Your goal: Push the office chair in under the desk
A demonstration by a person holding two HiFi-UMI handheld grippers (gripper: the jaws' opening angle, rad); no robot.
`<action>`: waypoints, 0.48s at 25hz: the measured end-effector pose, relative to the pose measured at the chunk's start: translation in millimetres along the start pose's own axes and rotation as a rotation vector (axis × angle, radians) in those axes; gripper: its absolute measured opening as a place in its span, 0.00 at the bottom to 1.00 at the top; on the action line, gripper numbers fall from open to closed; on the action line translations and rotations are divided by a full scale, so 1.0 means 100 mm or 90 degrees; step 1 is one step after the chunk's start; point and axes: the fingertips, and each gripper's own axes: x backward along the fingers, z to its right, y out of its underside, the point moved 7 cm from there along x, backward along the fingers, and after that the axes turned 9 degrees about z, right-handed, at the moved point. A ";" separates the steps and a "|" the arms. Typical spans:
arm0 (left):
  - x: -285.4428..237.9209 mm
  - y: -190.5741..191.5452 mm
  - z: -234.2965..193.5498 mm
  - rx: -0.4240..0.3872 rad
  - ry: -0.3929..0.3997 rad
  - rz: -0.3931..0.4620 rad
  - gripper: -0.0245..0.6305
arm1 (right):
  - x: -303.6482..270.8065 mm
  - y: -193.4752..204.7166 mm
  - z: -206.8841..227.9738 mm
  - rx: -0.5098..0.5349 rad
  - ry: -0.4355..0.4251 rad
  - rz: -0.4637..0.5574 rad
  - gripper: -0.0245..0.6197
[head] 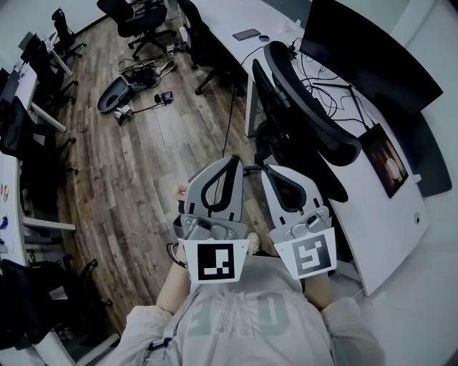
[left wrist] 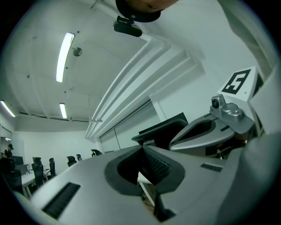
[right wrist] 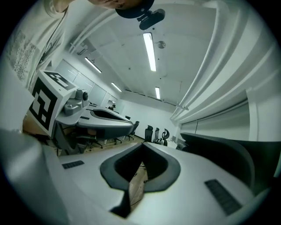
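A black office chair [head: 309, 114] stands at the edge of the white desk [head: 372, 221], its curved mesh back toward me. Close to my chest I hold both grippers, tips pointing at the chair. The left gripper [head: 234, 158] [left wrist: 142, 147] is shut with nothing between its pads. My right gripper [head: 267, 169] [right wrist: 142, 144] is also shut and holds nothing; its tip lies near the chair's seat, and contact cannot be told. Both gripper views tilt up toward the ceiling. Each gripper shows in the other's view: the right gripper [left wrist: 210, 132] and the left gripper [right wrist: 103, 119].
On the desk stand a dark monitor [head: 368, 57] and a small screen [head: 387, 161], with cables and a phone [head: 246, 33]. Gear and cables [head: 136, 82] lie on the wood floor at the back. More black chairs [head: 143, 21] and desks line the left side.
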 end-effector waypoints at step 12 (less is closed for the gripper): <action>-0.07 0.07 0.09 -0.011 0.010 -0.029 0.06 | 0.00 0.06 0.07 -0.013 -0.004 -0.010 0.07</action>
